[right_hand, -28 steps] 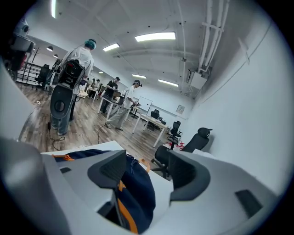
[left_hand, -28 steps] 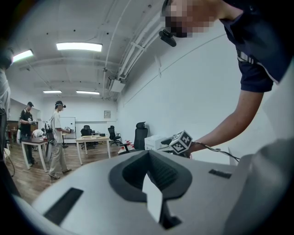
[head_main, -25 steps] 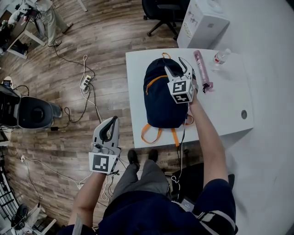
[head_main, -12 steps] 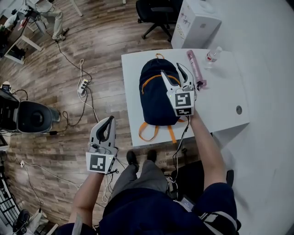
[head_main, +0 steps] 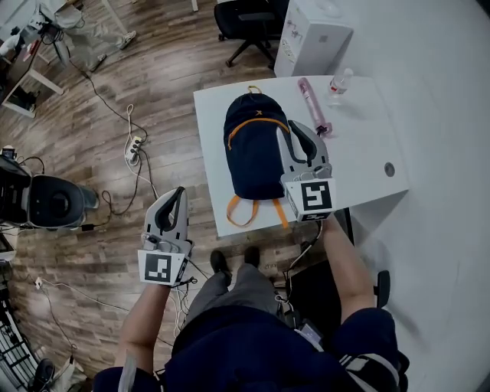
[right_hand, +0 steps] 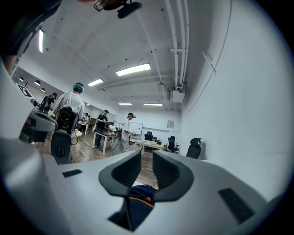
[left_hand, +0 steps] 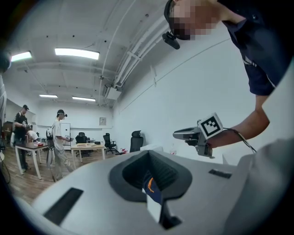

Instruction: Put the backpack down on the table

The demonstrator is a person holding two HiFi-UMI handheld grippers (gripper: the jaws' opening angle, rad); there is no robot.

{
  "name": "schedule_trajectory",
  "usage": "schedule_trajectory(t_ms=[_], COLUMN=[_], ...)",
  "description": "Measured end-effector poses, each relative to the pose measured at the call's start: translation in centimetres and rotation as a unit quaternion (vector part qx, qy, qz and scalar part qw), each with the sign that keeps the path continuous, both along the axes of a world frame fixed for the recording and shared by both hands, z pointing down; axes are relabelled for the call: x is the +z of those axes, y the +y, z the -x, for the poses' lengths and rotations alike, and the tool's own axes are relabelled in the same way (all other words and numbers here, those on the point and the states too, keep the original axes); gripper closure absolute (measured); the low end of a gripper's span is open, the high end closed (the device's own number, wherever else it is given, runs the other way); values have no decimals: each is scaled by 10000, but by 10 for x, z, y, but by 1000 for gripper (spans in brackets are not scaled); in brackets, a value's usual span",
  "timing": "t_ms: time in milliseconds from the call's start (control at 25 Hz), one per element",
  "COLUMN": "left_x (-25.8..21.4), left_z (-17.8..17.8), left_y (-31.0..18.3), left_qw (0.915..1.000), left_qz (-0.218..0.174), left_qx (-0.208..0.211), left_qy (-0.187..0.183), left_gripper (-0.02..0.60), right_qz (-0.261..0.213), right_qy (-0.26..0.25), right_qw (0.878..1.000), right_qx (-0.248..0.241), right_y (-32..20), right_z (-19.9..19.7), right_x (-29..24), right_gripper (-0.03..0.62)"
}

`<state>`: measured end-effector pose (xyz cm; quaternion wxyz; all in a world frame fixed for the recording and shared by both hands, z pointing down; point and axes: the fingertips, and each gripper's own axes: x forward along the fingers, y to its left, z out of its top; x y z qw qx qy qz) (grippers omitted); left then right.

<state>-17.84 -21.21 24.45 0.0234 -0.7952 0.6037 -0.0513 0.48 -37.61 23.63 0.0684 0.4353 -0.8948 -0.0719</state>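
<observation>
The dark blue backpack [head_main: 253, 149] with orange trim lies flat on the white table [head_main: 360, 161], its straps hanging over the near edge. My right gripper [head_main: 295, 127] hovers above the backpack's right side, apart from it. Its jaws are closing to a narrow gap [right_hand: 147, 153] with nothing between them, and the backpack [right_hand: 138, 204] shows below them. My left gripper [head_main: 180, 191] is held over the floor, left of the table, jaws together and empty [left_hand: 148, 152]. In the left gripper view the backpack [left_hand: 151, 188] shows behind the jaws and the right gripper [left_hand: 193, 134] beyond.
A pink bottle-like object [head_main: 312, 106] and a clear water bottle [head_main: 337, 83] lie at the table's far side. A white box [head_main: 310, 34] and a black office chair [head_main: 245, 19] stand beyond it. A power strip with cables [head_main: 134, 142] lies on the wooden floor.
The right gripper has lifted off the backpack's top and drawn back toward the person, its jaws narrowing from wide open. The backpack stays flat on the table. The left gripper rose a little.
</observation>
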Motion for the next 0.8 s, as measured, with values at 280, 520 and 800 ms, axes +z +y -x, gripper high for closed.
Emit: schedule_trajectory(t_ms=[280,520,800], left_x=[-15,-30,-42], left_z=[-8,-12,-15], left_y=[14,28,47], left_qw=[9999,9997,9995], left_qz=[-100,-187,-231], left_qx=[106,159,199], left_qy=[50,55,94], left_gripper=[577,577,578], right_qz=[-34,7,232], right_qy=[-217,-370,-401], right_qw=[9998,9993,9982], right_qx=[36,105,391], right_y=[57,103,150], right_z=[-17,-27,-45], right_x=[-25,-41,-43], right_gripper=[592,593,592])
